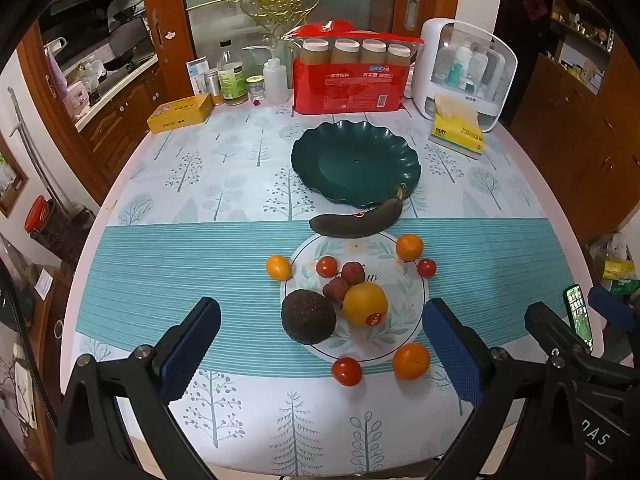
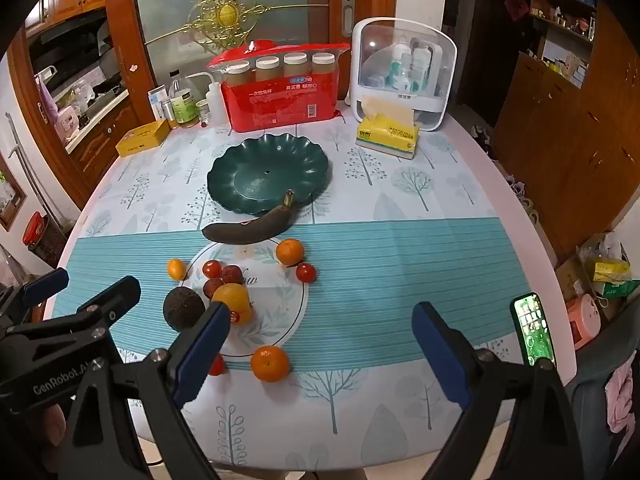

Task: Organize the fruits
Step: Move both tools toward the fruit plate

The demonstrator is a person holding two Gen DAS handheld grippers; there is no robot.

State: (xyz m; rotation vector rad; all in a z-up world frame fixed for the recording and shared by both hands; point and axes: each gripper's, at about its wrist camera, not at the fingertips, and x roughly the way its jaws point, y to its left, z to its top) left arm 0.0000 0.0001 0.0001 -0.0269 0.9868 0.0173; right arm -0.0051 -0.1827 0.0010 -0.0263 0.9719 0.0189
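The fruits lie loose in a cluster on the near half of the bench (image 1: 132, 264), none yet on the green scalloped plate (image 1: 356, 164), which stands bare just behind them, most likely as the place to gather them. A dark, overripe banana (image 1: 356, 222) lies crosswise with its stem resting on the plate's near rim, so it is the closest piece to home. In front of it, on the round leaf-printed medallion of the tablecloth, sit a large orange (image 1: 365, 305) with a sticker, touching two reddish lychee-like fruits (image 1: 345, 280), and an avocado (image 1: 308, 316) just beside them. Small mandarins (image 1: 411, 360) and cherry tomatoes (image 1: 346, 371) are scattered around the ring, apart from one another, so each can likely be picked singly.

The left tool (image 1: 320, 344) hangs over the near edge, angled down at the cluster, released and wide with nothing between its pads; avocado and orange lie framed in its gap. The right tool (image 2: 320, 344) is likewise spread and empty, aimed at bare cloth right of the fruit, the nearest mandarin just ahead. Both look poised for a first pick.

Boxes, bottles, tissues (image 1: 458, 130) line the far edge, clear of the work.
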